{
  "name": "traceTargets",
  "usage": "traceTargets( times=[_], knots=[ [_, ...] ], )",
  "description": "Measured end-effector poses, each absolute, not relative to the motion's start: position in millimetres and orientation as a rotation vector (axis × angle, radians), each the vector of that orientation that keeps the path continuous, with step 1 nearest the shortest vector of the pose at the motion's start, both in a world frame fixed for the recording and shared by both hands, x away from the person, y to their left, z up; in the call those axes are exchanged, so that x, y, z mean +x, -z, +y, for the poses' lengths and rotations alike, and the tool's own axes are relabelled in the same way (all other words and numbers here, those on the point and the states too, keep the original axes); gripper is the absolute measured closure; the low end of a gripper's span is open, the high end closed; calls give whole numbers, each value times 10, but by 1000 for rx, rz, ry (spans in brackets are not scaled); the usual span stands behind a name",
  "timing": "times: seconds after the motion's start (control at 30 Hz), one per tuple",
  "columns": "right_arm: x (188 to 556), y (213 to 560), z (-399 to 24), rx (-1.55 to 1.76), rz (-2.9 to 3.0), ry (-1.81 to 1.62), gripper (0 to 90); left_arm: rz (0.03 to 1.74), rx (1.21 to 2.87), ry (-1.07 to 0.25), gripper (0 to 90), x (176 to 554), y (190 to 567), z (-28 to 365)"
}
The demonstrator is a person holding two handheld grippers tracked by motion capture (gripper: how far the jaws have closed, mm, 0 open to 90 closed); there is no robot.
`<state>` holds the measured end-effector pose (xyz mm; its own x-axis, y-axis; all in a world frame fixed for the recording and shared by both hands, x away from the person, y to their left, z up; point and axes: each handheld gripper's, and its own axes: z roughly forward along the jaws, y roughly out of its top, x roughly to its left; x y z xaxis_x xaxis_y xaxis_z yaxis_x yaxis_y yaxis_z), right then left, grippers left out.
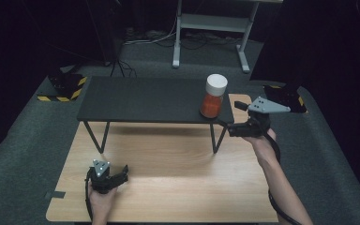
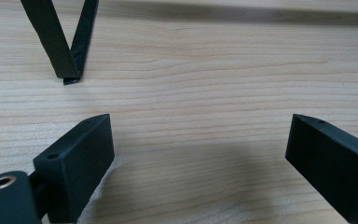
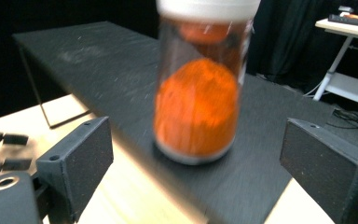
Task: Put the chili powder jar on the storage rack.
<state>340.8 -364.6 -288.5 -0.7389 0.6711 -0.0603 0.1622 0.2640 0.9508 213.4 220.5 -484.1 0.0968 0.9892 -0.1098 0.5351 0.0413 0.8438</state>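
Two released grippers, one jar on the black shelf

At the near left, the left gripper [image 1: 120, 174] rests low over the wooden table [image 1: 168, 187], jaws spread wide with only bare wood between them, a shelf leg [image 2: 67, 51] just beyond. The black shelf [image 1: 140, 98] spans the far half of the table. On its right end stands the jar [image 1: 213, 96], white-lidded and full of orange powder, upright. Just right of it, the right gripper [image 1: 232, 116] faces the jar with jaws apart, not touching it.
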Motion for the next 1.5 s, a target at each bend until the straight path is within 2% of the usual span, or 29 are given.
traceTargets(
  times=[0.4, 0.43, 0.53, 0.7, 0.73, 0.77, 0.93, 1.3, 1.5],
  knots=[
    [2774, 3362, -3848, 696, 2058, -1500, 90, 1541, 1598, -735, 81, 2133, 4838, 2201],
    [2694, 3478, -3874, 720, 2055, -1474, 93, 1541, 1598, -735, 81, 2134, 4840, 2198],
    [2631, 3616, -3915, 766, 2047, -1462, 94, 1540, 1599, -735, 81, 2134, 4839, 2199],
    [2537, 4125, -4037, 982, 2012, -1419, 95, 1542, 1601, -736, 81, 2137, 4838, 2192],
    [2537, 4125, -4037, 982, 2012, -1419, 95, 1542, 1601, -736, 81, 2137, 4838, 2192],
    [2530, 4293, -4060, 1050, 2006, -1388, 95, 1543, 1604, -736, 81, 2141, 4836, 2189],
    [2533, 4602, -4099, 1194, 1967, -1339, 99, 1546, 1608, -737, 81, 2145, 4833, 2184],
    [2479, 4903, -4035, 1252, 1902, -1320, 108, 1552, 1621, -740, 81, 2160, 4823, 2167],
    [2456, 4921, -4037, 1258, 1869, -1314, 113, 1559, 1611, -738, 79, 2157, 4821, 2168]
  ],
)
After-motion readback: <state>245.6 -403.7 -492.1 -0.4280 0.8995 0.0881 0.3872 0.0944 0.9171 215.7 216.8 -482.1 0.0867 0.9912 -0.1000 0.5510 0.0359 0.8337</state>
